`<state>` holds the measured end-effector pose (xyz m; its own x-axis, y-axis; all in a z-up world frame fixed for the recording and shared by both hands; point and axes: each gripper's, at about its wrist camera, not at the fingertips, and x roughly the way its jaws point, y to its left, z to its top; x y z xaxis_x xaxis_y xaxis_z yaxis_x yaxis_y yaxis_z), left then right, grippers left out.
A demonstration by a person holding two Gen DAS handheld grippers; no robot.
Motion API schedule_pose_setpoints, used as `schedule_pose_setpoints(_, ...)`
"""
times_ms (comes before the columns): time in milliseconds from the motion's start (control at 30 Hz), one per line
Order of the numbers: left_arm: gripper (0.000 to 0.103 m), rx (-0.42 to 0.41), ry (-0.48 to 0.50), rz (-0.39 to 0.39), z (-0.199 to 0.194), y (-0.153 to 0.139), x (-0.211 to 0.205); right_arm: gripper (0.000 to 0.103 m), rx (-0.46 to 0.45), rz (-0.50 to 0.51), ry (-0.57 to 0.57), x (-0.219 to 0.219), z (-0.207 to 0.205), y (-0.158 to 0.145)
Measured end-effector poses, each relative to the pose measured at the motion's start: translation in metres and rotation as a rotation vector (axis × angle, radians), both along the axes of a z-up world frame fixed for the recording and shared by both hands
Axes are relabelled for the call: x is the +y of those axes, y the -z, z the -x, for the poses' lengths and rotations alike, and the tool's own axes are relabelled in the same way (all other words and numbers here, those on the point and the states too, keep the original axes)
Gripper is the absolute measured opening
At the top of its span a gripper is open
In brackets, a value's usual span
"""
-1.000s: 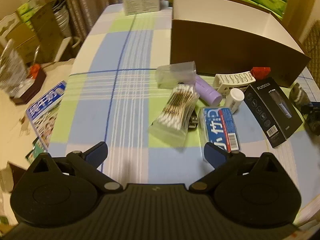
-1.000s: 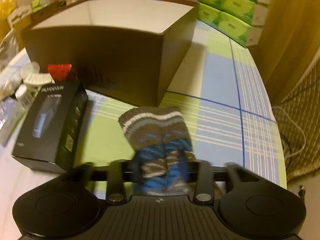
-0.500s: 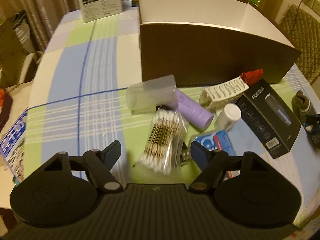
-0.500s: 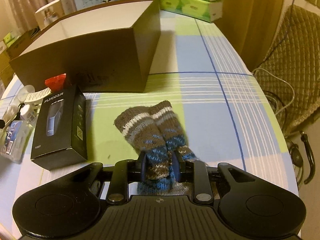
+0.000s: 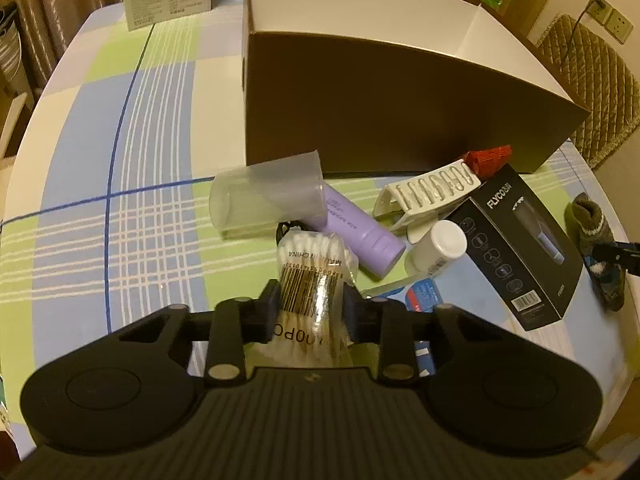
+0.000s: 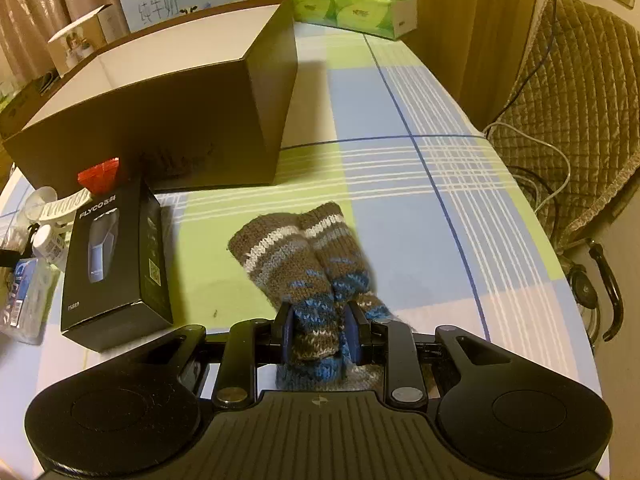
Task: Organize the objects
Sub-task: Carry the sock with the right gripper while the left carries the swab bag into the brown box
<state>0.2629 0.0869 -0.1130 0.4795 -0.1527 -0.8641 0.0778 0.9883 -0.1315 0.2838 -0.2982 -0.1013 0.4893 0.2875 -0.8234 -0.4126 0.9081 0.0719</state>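
Left wrist view: your left claw (image 5: 310,306) is closing across the light, crinkly, slippery cotton swab pack (image 5: 312,280) on the surface, while your right claw (image 6: 320,330) stays clamped on the soft knitted socks (image 6: 304,264).
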Motion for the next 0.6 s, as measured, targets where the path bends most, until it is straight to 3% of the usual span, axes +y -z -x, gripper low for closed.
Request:
schedule_pose_setpoints(167,0.018,-0.011,-0.003,-0.020,0.004,-0.005,-0.002,0.023,-0.004,-0.004,0.009,0.000,0.001,-0.003)
schedule_pose_setpoints(600,0.017,-0.100,-0.055,-0.017,0.019,-0.041,0.004,0.019,-0.037,-0.089,-0.017,0.003,0.006,-0.036)
